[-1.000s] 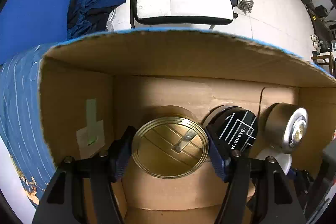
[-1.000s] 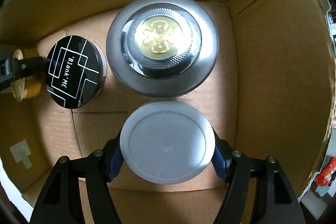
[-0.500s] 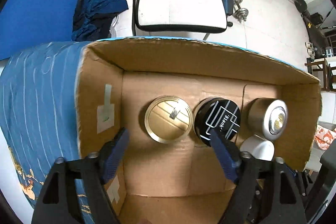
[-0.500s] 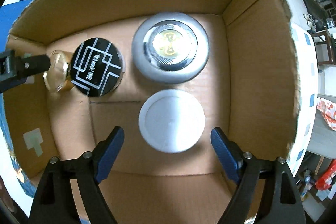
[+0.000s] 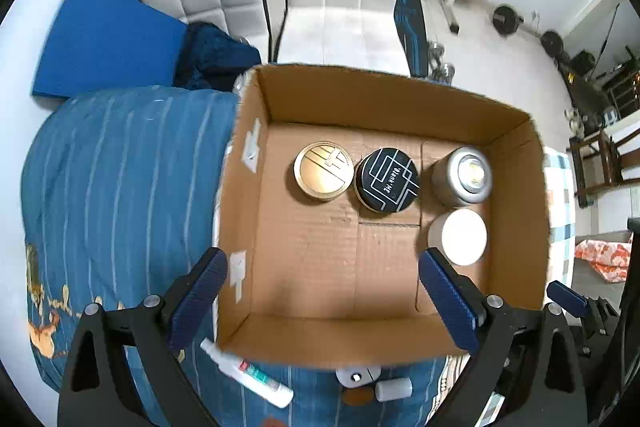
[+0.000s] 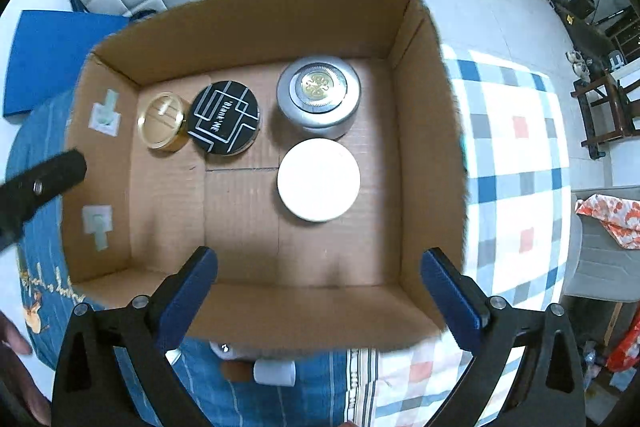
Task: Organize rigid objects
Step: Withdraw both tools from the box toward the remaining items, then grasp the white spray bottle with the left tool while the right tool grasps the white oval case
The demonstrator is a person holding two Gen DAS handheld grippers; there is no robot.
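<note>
An open cardboard box point(image 5: 256, 227) point(image 6: 432, 147) sits on the bed. Inside stand a gold tin point(image 5: 324, 170) point(image 6: 162, 121), a black round tin with white lines point(image 5: 387, 179) point(image 6: 224, 117), a silver jar with a gold emblem point(image 5: 464, 175) point(image 6: 318, 93) and a white-lidded jar point(image 5: 462, 235) point(image 6: 319, 179). My left gripper point(image 5: 324, 303) is open and empty above the box's near left. My right gripper point(image 6: 320, 299) is open and empty above the box's near edge. The left gripper's body shows in the right wrist view point(image 6: 36, 187).
A blue striped bedsheet point(image 5: 120, 187) lies left of the box, a checked sheet point(image 6: 520, 155) right. A white tube point(image 5: 248, 375) and small white bottles point(image 5: 394, 387) point(image 6: 274, 371) lie before the box. White chairs point(image 5: 348, 7) stand behind.
Both grippers let go: the left released the gold tin, the right the white-lidded jar. Both opened wide and rose up and back out of the box.
</note>
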